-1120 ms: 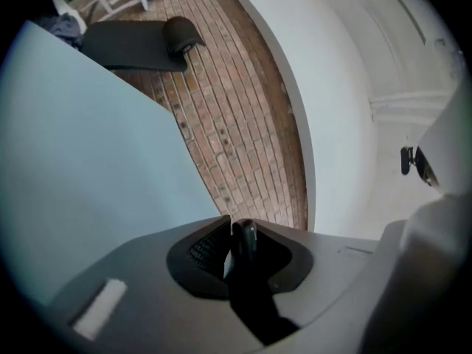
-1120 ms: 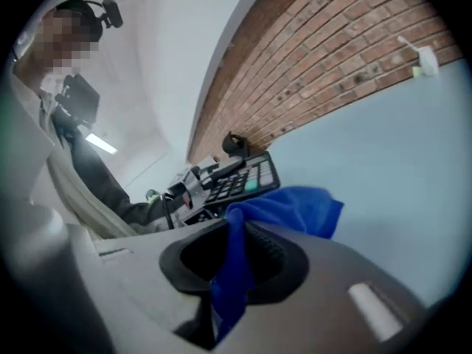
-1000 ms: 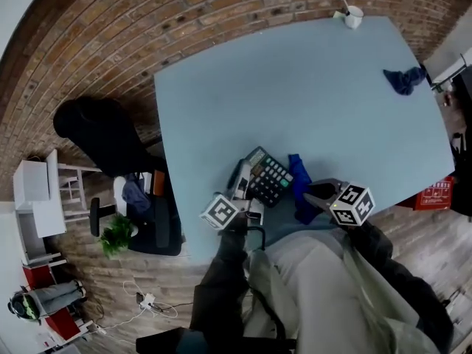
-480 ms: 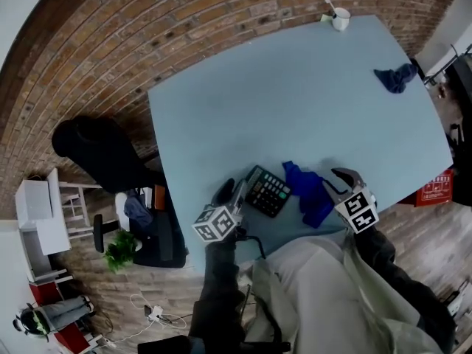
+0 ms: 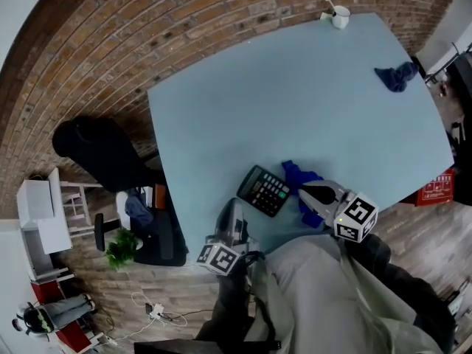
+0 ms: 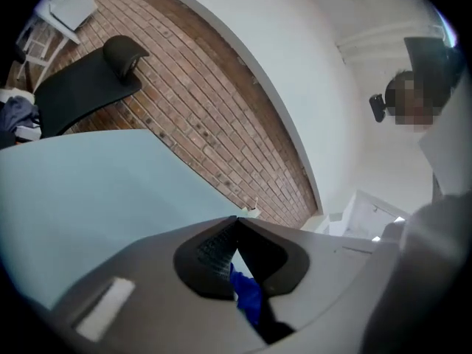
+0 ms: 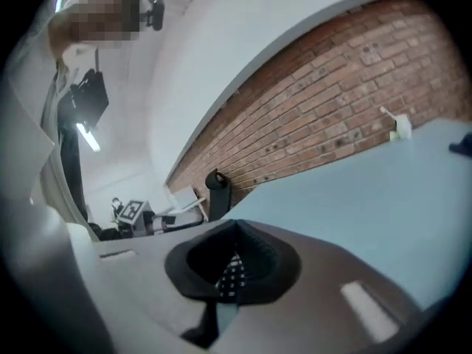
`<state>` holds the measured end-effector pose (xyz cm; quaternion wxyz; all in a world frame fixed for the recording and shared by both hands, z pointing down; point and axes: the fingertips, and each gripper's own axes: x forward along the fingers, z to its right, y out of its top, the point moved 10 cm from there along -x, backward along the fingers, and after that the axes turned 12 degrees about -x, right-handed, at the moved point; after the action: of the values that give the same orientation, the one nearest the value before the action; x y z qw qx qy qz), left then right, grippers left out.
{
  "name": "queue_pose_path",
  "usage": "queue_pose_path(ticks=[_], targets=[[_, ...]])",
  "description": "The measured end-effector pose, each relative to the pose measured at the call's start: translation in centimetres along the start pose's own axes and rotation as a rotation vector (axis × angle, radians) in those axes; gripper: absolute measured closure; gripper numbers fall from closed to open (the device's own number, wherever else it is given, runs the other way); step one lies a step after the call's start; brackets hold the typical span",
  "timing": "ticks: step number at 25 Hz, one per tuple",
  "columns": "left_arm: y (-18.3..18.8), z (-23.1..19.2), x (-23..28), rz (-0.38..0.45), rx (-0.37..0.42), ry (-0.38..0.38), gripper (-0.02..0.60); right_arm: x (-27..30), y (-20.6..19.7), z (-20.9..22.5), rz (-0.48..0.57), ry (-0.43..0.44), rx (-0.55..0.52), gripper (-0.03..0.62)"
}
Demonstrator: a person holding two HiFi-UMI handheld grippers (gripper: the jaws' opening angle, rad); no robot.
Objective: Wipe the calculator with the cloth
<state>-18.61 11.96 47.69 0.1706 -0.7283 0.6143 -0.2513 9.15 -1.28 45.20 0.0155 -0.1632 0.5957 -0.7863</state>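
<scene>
Blue crumpled cloth is lying by the pale desk's near edge, between the black calculator and the right gripper, which is nearer than the left gripper; both are pressing just-closed jaws together, empty.

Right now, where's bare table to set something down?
Bare: the wide middle of the table, bordered by mug, far cloth and calculator. Crowded: the near edge, with calculator, near cloth, left hand-held gripper and right hand-held gripper.
</scene>
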Motion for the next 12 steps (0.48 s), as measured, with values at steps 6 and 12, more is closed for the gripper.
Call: queue_pose_path(ticks=[6, 12], targets=[[-2.8, 0.7, 0.0, -0.1, 0.048, -0.015, 0.575, 0.9, -1.7, -0.5, -0.083, 0.035, 0.038, 0.592], [-3.9, 0.7, -0.1, -0.107, 0.029, 0.001, 0.575, 0.6, -2.6, -0.4, -0.116, 0.03, 0.058, 0.592]])
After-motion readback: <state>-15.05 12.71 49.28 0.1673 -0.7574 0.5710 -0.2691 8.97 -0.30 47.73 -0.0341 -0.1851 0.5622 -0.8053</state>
